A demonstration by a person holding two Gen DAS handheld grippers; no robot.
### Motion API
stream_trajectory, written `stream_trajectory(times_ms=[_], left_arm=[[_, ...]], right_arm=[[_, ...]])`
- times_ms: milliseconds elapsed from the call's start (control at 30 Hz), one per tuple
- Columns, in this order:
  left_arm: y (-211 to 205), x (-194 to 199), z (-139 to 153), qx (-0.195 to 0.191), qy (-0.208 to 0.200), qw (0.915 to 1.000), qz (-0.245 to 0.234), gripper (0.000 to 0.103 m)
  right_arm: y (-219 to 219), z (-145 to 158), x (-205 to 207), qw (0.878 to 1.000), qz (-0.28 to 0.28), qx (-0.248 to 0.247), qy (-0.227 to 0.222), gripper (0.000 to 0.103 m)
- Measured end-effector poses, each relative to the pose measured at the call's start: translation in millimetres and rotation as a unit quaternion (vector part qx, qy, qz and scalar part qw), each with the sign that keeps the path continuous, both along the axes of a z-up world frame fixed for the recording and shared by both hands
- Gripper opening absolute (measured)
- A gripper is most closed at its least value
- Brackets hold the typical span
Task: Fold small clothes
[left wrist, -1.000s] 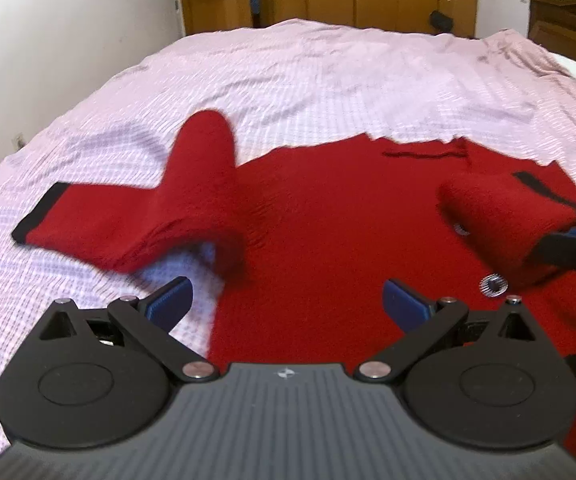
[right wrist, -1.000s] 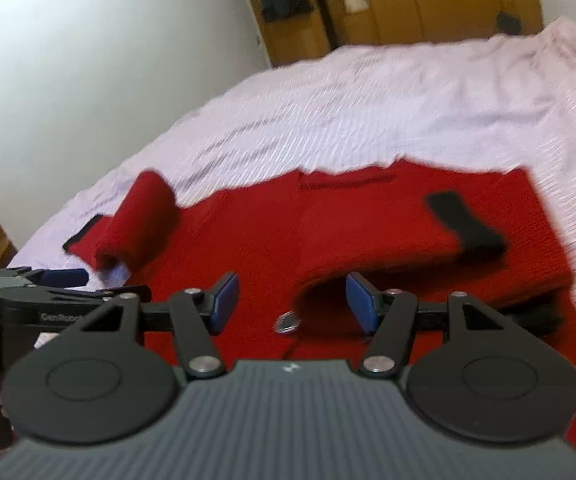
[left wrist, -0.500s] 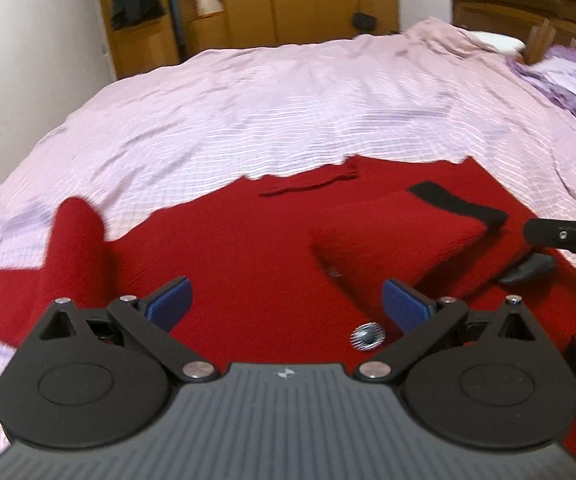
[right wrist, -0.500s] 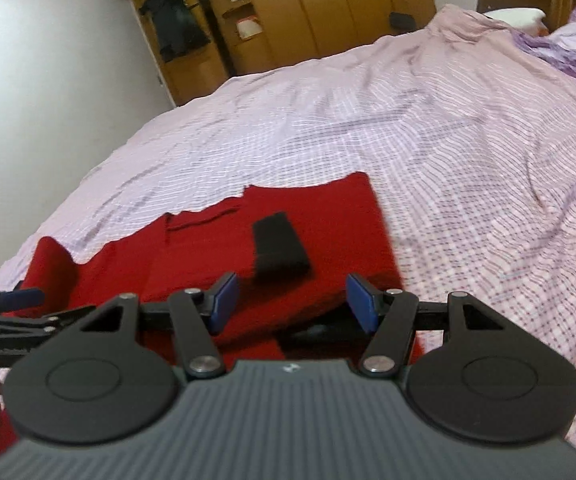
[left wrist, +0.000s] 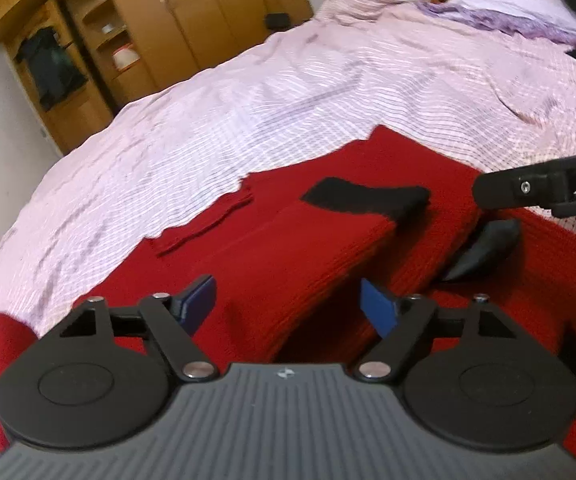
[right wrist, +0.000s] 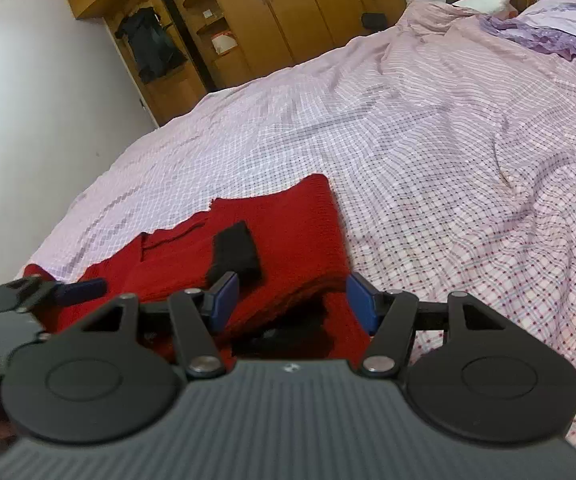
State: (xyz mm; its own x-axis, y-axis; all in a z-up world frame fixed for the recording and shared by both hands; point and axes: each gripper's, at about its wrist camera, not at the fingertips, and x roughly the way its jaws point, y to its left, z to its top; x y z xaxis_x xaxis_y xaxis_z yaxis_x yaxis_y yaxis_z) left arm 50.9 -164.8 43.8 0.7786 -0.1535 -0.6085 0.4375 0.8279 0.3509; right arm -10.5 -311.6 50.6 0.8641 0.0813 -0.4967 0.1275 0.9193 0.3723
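- Red knitted sweater is lying flat on the checked bedsheet, sleeve folded across its body, black cuff on top.
- Left gripper is closing its jaws, apart and gripping nothing, over the sleeve fold.
- Right gripper is hovering with jaws apart, apparently empty, at the sweater's right edge, likely for the next fold.

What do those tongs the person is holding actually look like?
Both look alike. The left tongs have two blue pads on black jointed links with silver rivets, pivoting on round black discs. Behind sits a grey ribbed body bearing a small white mark. The right tongs match: blue pads, black links, grey ribbed body. No cables or sleeves show.
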Motion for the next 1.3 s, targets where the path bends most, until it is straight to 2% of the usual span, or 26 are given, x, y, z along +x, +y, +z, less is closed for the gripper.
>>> stream_trajectory(times_ms=[67,133,200,300,500,600,733,833,933,1000,1067,1167,1300], left_arm=[[-7,4,-4,0.000,0.000,1.0000,-0.006,0.075],[-12,10,-7,0.001,-0.007,1.0000,-0.004,0.062],[-10,16,-7,-0.017,0.003,0.9998,-0.002,0.026],[0,21,4,-0.060,0.018,0.9980,0.000,0.015],[41,24,28,-0.128,0.007,0.9903,0.054,0.015],[67,22,33,-0.147,0.006,0.9849,0.091,0.015],[97,20,26,-0.152,0.017,0.9801,0.127,0.015],[112,15,16,-0.133,0.031,0.9816,0.134,0.017],[128,9,9,-0.123,0.047,0.9817,0.138,0.029],[142,5,7,-0.129,0.059,0.9791,0.145,0.045],[156,1,5,-0.142,0.073,0.9751,0.154,0.053],[174,-5,2,-0.159,0.096,0.9706,0.153,0.054],[190,-18,5,-0.159,0.099,0.9701,0.154,0.056]], right_arm=[[-3,-1,0,1.000,-0.001,0.006,0.000,0.062],[-6,-3,0,1.000,-0.003,0.012,0.002,0.062],[-7,-6,0,1.000,-0.005,0.015,0.003,0.062],[-8,-8,-1,1.000,-0.004,0.018,0.002,0.062],[-9,-12,0,1.000,-0.003,0.020,0.007,0.062],[-8,-11,0,1.000,-0.002,0.017,0.007,0.062],[-6,-10,0,1.000,0.000,0.011,0.008,0.062],[-3,-8,0,1.000,0.004,0.005,0.009,0.062],[1,-5,-1,1.000,0.011,-0.002,0.009,0.062],[3,-4,0,1.000,0.014,-0.006,0.009,0.062],[6,-3,1,1.000,0.015,-0.008,0.011,0.062],[9,-2,2,1.000,0.020,-0.014,0.015,0.062],[14,1,4,0.999,0.028,-0.028,0.019,0.062]])
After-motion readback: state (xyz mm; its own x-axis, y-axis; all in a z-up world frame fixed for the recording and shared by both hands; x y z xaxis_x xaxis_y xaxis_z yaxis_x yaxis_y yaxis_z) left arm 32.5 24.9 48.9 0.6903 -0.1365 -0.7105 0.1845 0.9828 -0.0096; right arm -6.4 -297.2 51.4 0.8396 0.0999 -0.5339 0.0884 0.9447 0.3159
